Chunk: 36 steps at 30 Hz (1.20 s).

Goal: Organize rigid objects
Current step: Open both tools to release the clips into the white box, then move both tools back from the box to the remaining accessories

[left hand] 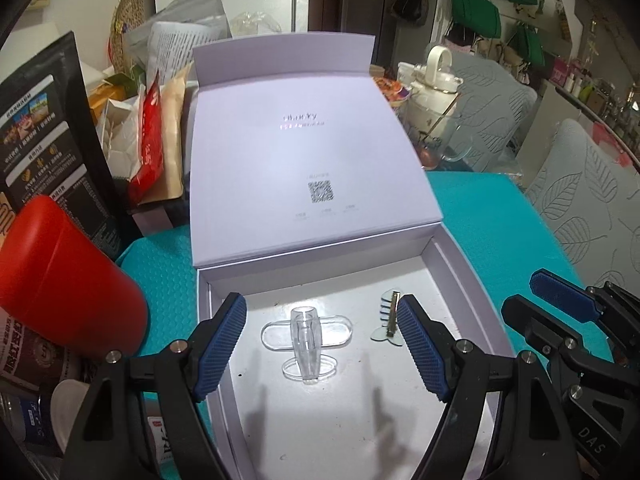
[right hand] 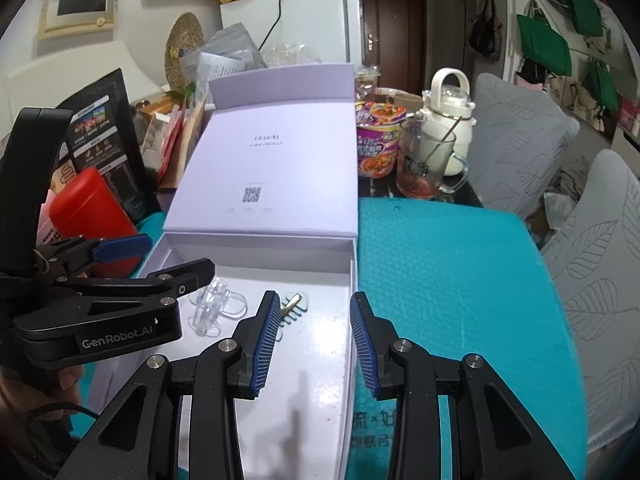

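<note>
— Where do the pieces sit right now?

— Both lie inside the open lavender box (left hand: 460,264), on its white floor. The clear plastic piece (left hand: 307,334) — a little tube crossing two flat oval loops — rests toward the left of the tray. The small comb-shaped clip (left hand: 387,316), pale with a brass bar, lies just beside it to the right, apart from it.

— And the left gripper (left hand: 322,344)?

— Its jaws stand wide, nothing pressed between them. From its own camera the clear piece shows in the gap between the blue pads (left hand: 220,344), but they don't touch it; the gripper hangs above the tray. The clip sits close by the right-hand pad.

— The right gripper (right hand: 314,344)?

— Narrower, yet parted, and empty. It points down over the right edge of the box, where the tray meets the teal mat (right hand: 460,280). The clip peeks out just past its left pad (right hand: 266,340).

— The lid?

— Folded back flat behind the tray, its inner face up, a printed square code (left hand: 320,191) on it.

— What's around the box?

— A red canister (left hand: 68,280) to the left, a black packet (left hand: 44,140) behind it; on the right, a glass mug (right hand: 430,160), a noodle cup (right hand: 378,144) and a white kettle (right hand: 450,108).
</note>
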Motion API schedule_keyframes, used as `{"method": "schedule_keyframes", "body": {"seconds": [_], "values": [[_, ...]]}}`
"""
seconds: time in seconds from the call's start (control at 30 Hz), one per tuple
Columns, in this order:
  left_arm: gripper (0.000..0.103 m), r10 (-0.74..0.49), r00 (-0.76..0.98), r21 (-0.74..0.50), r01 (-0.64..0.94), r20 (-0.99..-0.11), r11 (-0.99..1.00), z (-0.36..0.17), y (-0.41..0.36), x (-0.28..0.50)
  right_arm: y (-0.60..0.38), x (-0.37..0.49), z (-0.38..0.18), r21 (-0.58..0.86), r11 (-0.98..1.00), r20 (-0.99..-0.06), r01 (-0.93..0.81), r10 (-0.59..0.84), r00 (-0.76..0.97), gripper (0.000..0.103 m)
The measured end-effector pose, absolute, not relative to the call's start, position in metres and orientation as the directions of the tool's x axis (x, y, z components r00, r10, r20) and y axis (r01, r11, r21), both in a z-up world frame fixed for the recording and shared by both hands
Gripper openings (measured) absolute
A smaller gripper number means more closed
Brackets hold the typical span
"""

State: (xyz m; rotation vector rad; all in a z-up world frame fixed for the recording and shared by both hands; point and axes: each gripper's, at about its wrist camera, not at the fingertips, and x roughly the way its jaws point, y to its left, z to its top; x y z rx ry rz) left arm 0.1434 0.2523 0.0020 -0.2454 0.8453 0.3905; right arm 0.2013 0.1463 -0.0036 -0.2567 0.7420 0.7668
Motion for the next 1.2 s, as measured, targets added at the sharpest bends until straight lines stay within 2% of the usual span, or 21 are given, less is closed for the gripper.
{"method": "schedule_keyframes", "body": {"seconds": [0.2, 0.97, 1.2], "values": [[0.078, 0.239, 0.652, -0.057, -0.398, -0.72, 0.916, 0.025, 0.234, 0.129, 0.13, 0.182, 0.016, 0.03, 0.715, -0.662, -0.699, 0.537, 0.522, 0.036], [0.078, 0.233, 0.738, -0.066, -0.352, -0.633, 0.934, 0.078, 0.152, 0.049, 0.04, 0.083, 0.067, -0.013, 0.737, -0.555, -0.676, 0.557, 0.618, 0.036], [0.078, 0.223, 0.76, -0.051, -0.319, -0.611, 0.946, 0.088, 0.122, 0.025, 0.014, 0.053, 0.074, -0.024, 0.751, -0.531, -0.66, 0.55, 0.645, 0.04]]}}
